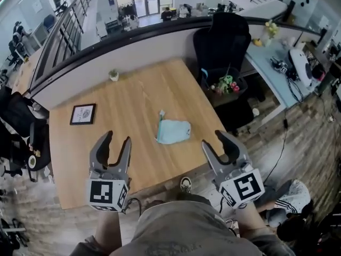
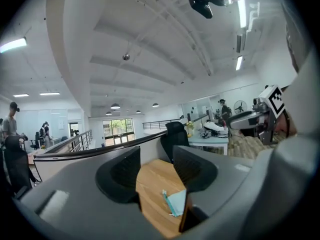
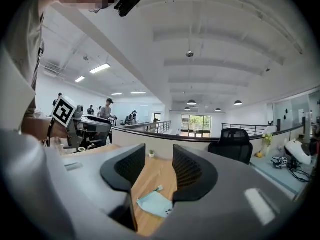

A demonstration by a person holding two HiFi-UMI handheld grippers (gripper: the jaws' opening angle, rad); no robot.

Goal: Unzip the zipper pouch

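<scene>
My left gripper (image 1: 117,138) and right gripper (image 1: 212,138), low in frame, both gape wide and empty. Light-blue zipper pouch (image 1: 174,132) lies mid-frame on the wooden table (image 1: 133,89), untouched. I should pin the fabric, then pinch the pull.

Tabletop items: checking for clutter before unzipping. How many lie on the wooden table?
3: the light blue zipper pouch near the middle, a framed picture toward the left edge, a small potted plant at the far edge. The left gripper covers some table.

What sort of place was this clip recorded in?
Probably an open-plan office: a black office chair, a cluttered desk beside the wooden table, and a railed walkway behind.
</scene>
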